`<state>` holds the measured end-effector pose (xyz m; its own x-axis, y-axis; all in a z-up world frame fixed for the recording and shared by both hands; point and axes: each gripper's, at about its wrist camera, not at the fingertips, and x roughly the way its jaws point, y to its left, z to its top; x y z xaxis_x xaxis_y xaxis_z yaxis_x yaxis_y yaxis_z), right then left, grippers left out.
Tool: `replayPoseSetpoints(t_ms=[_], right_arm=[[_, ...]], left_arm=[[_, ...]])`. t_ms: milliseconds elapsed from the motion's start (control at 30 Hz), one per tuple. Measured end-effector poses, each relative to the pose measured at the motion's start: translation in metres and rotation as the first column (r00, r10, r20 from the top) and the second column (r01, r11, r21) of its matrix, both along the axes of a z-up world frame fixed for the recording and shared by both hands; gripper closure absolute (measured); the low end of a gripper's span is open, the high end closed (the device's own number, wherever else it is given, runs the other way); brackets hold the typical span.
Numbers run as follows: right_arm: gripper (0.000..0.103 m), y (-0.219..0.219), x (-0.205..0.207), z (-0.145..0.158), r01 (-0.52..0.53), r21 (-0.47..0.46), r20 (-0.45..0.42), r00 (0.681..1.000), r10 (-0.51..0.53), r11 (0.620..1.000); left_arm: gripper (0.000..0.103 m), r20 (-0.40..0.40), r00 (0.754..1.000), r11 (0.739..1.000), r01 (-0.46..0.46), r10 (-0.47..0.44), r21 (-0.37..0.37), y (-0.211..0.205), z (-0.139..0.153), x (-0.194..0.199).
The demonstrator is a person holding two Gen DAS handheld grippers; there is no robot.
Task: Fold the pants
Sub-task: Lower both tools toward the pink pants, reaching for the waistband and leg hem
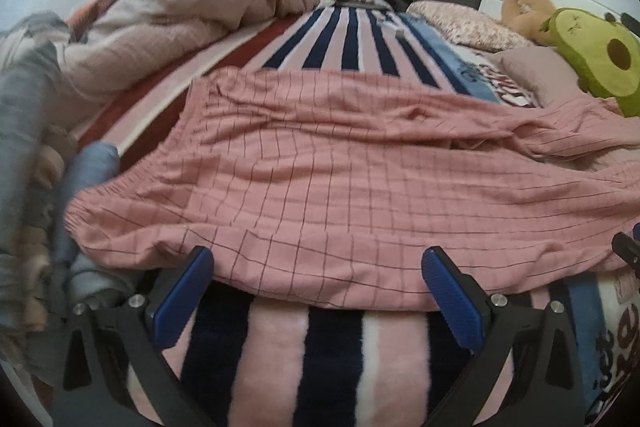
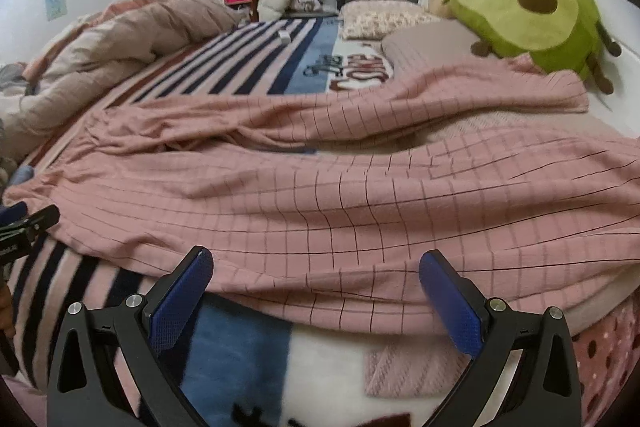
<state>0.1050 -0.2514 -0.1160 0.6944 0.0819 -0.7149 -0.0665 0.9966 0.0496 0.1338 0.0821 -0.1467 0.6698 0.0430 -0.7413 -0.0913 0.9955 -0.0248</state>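
Pink checked pants [image 1: 320, 163] lie spread flat across the striped blanket [image 1: 336, 355] on the bed, waistband at the left, legs running right. They also fill the right wrist view [image 2: 340, 195], where the two legs part toward the pillows. My left gripper [image 1: 316, 267] is open and empty, its blue pads just at the near hem by the waist end. My right gripper [image 2: 316, 271] is open and empty at the near edge of the front leg. The left gripper's tip shows at the far left of the right wrist view [image 2: 28, 227].
A bunched beige duvet [image 1: 168, 19] lies along the back left. A green avocado plush [image 2: 532, 15] and pillows [image 2: 384, 15] sit by the white headboard at the right. Rolled grey clothes [image 1: 84, 179] lie left of the waistband. Shelves and clutter stand beyond the bed.
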Motion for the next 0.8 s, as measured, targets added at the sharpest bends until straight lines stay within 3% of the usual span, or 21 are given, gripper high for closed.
replayPoseSetpoints(t_ms=[167,300,400,500,700,800], right_arm=[[0.002,-0.008,0.011,-0.015,0.006,0.027,-0.026,1.000,-0.005,1.000],[0.013,-0.015,0.013,-0.020,0.020,0.049,-0.024,1.000,-0.019,0.999],[0.015,-0.019,0.012,-0.020,0.024,0.066,-0.011,1.000,-0.023,0.998],[0.020,-0.021,0.009,-0.019,0.031,0.077,-0.004,1.000,-0.031,0.997],[0.021,-0.031,-0.003,-0.014,0.034,0.115,-0.002,0.999,-0.034,0.993],[0.021,-0.040,-0.008,-0.011,0.051,0.128,0.007,0.999,-0.052,0.990]], left_arm=[[0.001,-0.067,0.998,0.997,-0.022,0.017,-0.078,0.014,-0.017,0.009],[0.001,-0.097,0.995,0.988,-0.046,0.032,-0.147,0.024,-0.023,0.005],[0.001,-0.111,0.993,0.983,-0.068,0.049,-0.173,0.032,-0.026,-0.001],[0.001,-0.103,0.992,0.972,-0.089,0.068,-0.216,0.042,-0.025,-0.008],[0.001,-0.069,0.995,0.956,-0.092,0.076,-0.277,0.055,-0.023,0.006],[0.010,-0.042,0.995,0.948,-0.095,0.087,-0.303,0.061,-0.022,0.019]])
